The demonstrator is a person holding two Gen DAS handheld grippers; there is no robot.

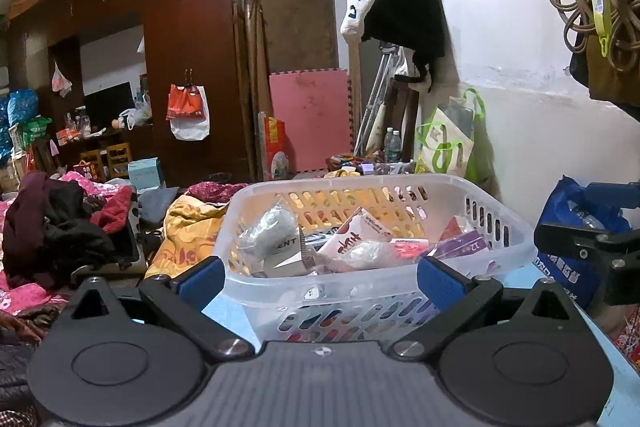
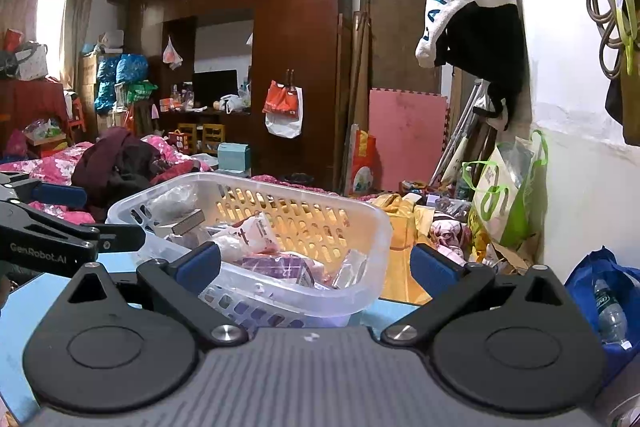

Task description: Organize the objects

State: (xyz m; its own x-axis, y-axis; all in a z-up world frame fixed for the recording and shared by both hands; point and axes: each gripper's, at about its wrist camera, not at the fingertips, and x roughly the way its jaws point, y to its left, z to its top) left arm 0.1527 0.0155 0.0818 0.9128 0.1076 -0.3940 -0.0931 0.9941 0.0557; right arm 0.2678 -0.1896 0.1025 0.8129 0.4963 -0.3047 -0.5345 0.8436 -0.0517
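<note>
Basket (image 1: 372,291) just ahead of left hand-held gripper (image 1: 320,277), right hand-held gripper (image 2: 316,267); both spread wide, empty.

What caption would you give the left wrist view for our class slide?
Open left gripper faces a clear plastic basket full of packets on a blue table, in a cluttered bedroom.

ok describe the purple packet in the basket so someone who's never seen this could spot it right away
Start at the translucent white slotted basket on the light blue tabletop, straight ahead of the open left hand-held gripper. Among the packets heaped inside, look toward the right side for the flat purple packet. Its neighbours are white, grey or pink; it alone is purple, with "12" printed on it.
</note>
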